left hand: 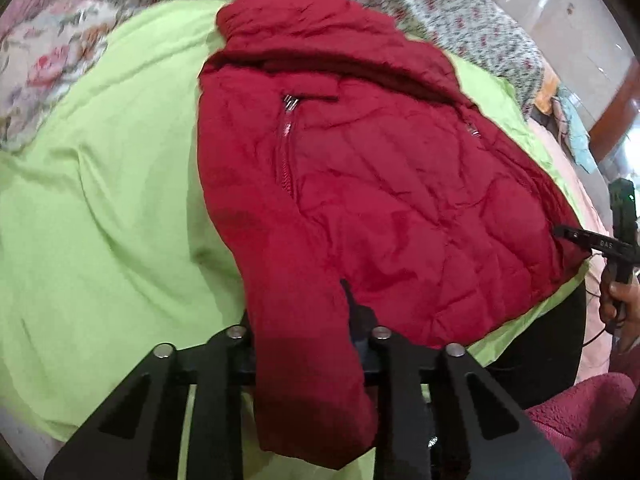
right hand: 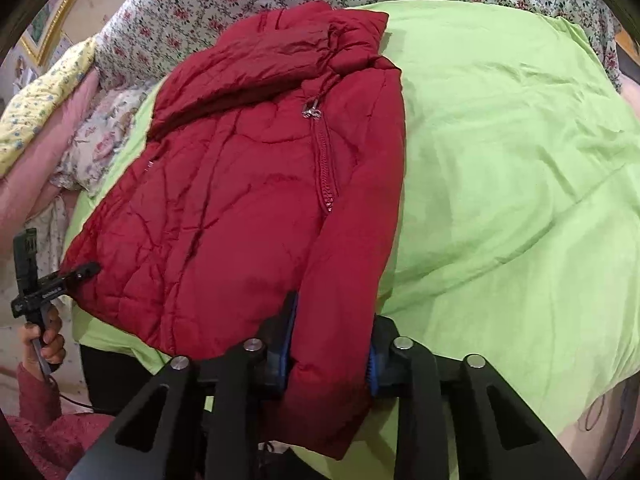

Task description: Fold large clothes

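Red quilted jacket (left hand: 400, 200) spread front-up on a lime-green sheet (left hand: 100, 200) across a bed, collar toward 12 o'clock and hem toward 6 in both wrist views. Zipper (left hand: 286, 148) closed down the chest, metal pull glinting just under the collar. Rose-print bedspread (left hand: 440, 0) beyond the sheet from 11 to 2 o'clock, a floral pillow (left hand: 48, 64) at 10 in the left wrist view.

Left gripper (left hand: 304, 332) at 6 o'clock of its own view, clamped on the jacket by a sleeve: red fabric bunched between the two black fingers and draped on down over the frame toward the lens. Sleeve running up from there along the jacket's 9 o'clock edge.

Right gripper (right hand: 332, 344) likewise at 6 o'clock of its own view, blue pads (right hand: 290, 320) pressed against either side of the other sleeve near its cuff, cuff end hanging below the pads. That sleeve laid straight along the jacket's 3 o'clock edge, beside bare sheet.

Each tool also caught by the other's camera: right gripper at 3 o'clock in the left wrist view, tip touching the jacket's side edge near the hem, a hand (left hand: 618, 304) wrapped around its grip; left gripper at 8 o'clock in the right wrist view, tip at the jacket's lower corner, hand below it. Fuzzy maroon sleeve (left hand: 580, 420) of the person at 5 o'clock in the left wrist view.
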A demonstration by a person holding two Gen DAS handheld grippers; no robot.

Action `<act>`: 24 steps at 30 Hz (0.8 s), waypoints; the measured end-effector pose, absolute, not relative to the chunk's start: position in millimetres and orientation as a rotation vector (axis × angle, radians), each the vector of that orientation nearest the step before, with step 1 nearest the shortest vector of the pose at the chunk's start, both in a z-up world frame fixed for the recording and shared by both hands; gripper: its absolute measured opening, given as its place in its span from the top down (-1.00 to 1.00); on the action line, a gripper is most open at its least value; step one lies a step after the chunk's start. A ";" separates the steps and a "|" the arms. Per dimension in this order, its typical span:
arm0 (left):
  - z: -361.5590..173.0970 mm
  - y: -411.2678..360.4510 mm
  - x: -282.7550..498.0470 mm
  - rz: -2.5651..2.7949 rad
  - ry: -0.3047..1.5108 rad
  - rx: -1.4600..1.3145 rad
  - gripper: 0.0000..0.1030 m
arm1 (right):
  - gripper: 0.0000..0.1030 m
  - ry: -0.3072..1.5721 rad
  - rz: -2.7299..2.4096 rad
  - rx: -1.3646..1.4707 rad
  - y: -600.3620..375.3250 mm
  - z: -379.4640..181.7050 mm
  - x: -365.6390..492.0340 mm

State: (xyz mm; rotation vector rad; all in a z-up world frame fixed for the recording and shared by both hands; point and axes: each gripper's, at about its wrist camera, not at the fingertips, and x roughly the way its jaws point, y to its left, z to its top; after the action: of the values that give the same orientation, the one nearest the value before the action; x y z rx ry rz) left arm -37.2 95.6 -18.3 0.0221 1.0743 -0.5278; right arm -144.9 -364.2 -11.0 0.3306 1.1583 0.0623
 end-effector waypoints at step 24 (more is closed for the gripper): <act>66.0 120.1 9.5 -0.593 0.794 -0.246 0.71 | 0.65 0.828 0.263 0.591 -401.2 49.4 -128.8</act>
State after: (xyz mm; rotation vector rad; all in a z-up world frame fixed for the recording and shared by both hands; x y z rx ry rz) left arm 9.5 120.1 66.0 -0.2456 0.7942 -0.5932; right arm -128.8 -401.2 49.4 0.5914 0.8284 0.2634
